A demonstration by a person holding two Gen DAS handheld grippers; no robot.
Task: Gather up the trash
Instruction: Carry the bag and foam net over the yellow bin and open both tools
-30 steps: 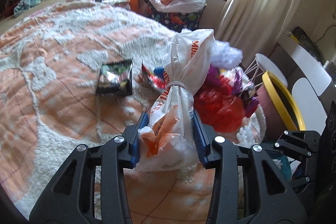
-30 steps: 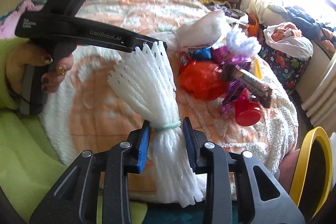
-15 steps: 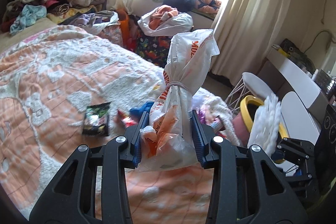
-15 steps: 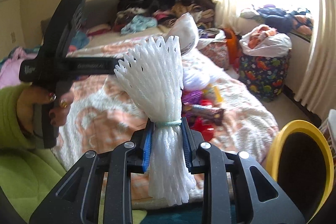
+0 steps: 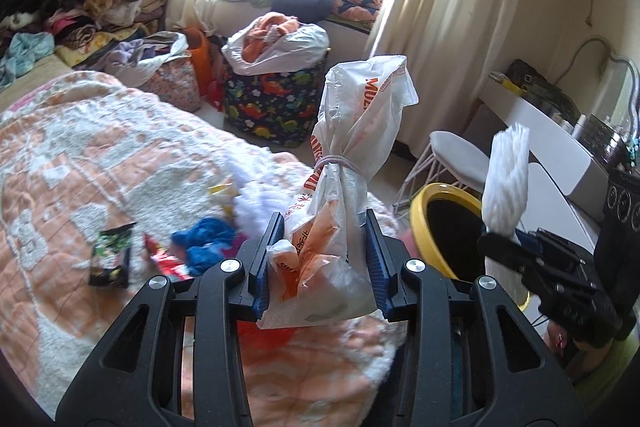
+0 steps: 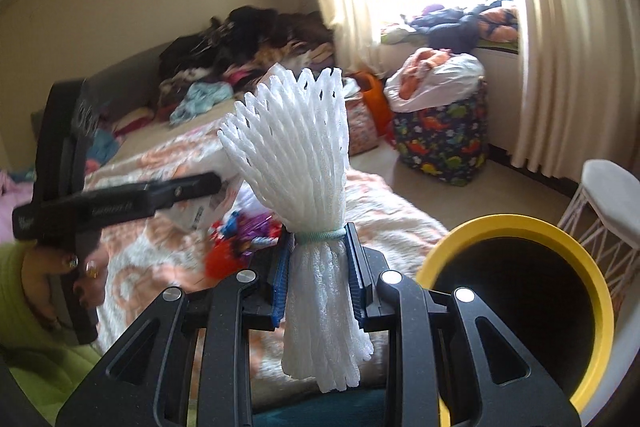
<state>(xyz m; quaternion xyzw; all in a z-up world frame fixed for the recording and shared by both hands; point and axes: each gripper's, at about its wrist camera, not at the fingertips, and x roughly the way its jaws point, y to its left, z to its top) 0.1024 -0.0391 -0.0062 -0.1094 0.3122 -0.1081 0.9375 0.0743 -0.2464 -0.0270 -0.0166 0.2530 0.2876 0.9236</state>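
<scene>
two bundles are clamped at once. the left gripper (image 5: 325, 261) pinches a crinkly white plastic bag (image 5: 346, 195) with orange print, cinched at its neck by a band, standing upright between the blue pads. the right gripper (image 6: 318, 269) has just squeezed tighter on a white foam net bundle (image 6: 298, 163), ribbed and fanned like a sheaf, tied with a pale green band. both point slightly downward near the yellow-rimmed bin (image 6: 516, 287), whose round dark mouth lies open just right of the foam. loose wrappers (image 5: 110, 253) lie on the fuzzy orange-and-white blanket (image 5: 80, 155) left of the bin.
</scene>
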